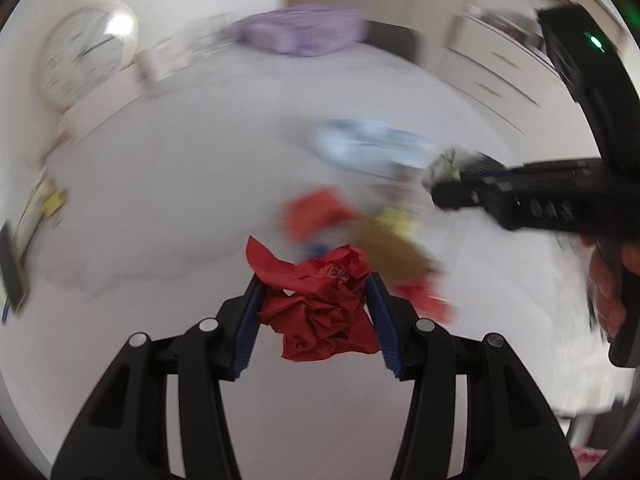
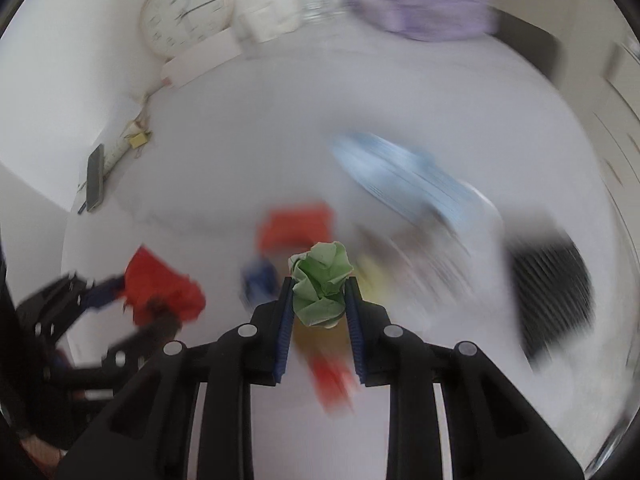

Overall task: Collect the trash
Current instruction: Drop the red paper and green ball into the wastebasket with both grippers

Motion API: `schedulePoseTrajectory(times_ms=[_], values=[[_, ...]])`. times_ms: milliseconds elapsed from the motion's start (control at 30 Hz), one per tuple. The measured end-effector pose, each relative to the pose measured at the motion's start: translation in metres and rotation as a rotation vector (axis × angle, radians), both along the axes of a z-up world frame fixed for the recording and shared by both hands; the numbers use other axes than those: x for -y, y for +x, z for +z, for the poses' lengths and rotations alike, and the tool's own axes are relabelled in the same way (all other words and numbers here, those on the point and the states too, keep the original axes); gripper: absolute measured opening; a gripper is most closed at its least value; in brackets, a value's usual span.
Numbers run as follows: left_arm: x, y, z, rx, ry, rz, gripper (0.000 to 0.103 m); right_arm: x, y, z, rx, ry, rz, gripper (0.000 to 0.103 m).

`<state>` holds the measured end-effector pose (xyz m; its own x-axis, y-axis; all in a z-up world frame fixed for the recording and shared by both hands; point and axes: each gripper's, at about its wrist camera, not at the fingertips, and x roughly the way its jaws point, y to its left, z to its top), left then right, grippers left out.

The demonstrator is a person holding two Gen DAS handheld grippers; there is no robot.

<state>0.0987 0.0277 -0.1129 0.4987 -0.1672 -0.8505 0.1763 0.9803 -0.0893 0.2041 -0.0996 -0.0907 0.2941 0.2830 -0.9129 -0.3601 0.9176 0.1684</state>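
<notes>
My left gripper (image 1: 316,284) is shut on a crumpled red paper ball (image 1: 320,304) and holds it above the white table (image 1: 160,184). My right gripper (image 2: 318,280) is shut on a crumpled green paper ball (image 2: 320,284). The right gripper shows at the right of the left wrist view (image 1: 444,178) with the green ball (image 1: 446,162) at its tip. The left gripper and red ball (image 2: 160,284) show at the left of the right wrist view. Blurred scraps lie below: red (image 1: 316,212), brown (image 1: 388,252), yellow (image 1: 396,218), blue (image 2: 260,280).
A light blue mask-like item (image 2: 404,180) lies on the table. A purple bag (image 2: 420,8) sits at the far edge. A wall clock (image 2: 186,12), a phone (image 2: 95,178), a power strip (image 2: 120,152) and a black ribbed object (image 2: 552,292) are around.
</notes>
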Motion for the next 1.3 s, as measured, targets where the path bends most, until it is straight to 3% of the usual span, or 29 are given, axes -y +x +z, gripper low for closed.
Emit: schedulePoseTrajectory(times_ms=[133, 333, 567, 867, 933, 1000, 1167, 1300], values=[[0.093, -0.03, 0.013, -0.019, -0.028, -0.197, 0.05, 0.092, -0.07, 0.013, -0.012, -0.052, -0.132, 0.028], [0.23, -0.089, 0.008, -0.081, -0.042, -0.497, 0.05, 0.217, -0.172, 0.018, -0.033, -0.076, -0.34, 0.028], [0.335, -0.147, -0.009, -0.136, 0.011, -0.708, 0.05, 0.303, -0.254, 0.006, -0.05, -0.043, -0.523, 0.028], [0.376, -0.174, -0.015, -0.169, 0.05, -0.761, 0.052, 0.342, -0.296, -0.003, -0.057, -0.006, -0.594, 0.03], [0.379, -0.177, -0.014, -0.171, 0.058, -0.765, 0.061, 0.344, -0.301, -0.005, -0.057, -0.005, -0.592, 0.03], [0.382, -0.18, -0.012, -0.172, 0.067, -0.765, 0.08, 0.346, -0.304, -0.006, -0.061, -0.002, -0.594, 0.03], [0.376, -0.186, -0.006, -0.154, 0.074, -0.764, 0.091, 0.346, -0.312, -0.006, -0.064, 0.002, -0.598, 0.03], [0.37, -0.187, -0.001, -0.136, 0.073, -0.741, 0.092, 0.344, -0.314, -0.007, -0.07, 0.007, -0.592, 0.03]])
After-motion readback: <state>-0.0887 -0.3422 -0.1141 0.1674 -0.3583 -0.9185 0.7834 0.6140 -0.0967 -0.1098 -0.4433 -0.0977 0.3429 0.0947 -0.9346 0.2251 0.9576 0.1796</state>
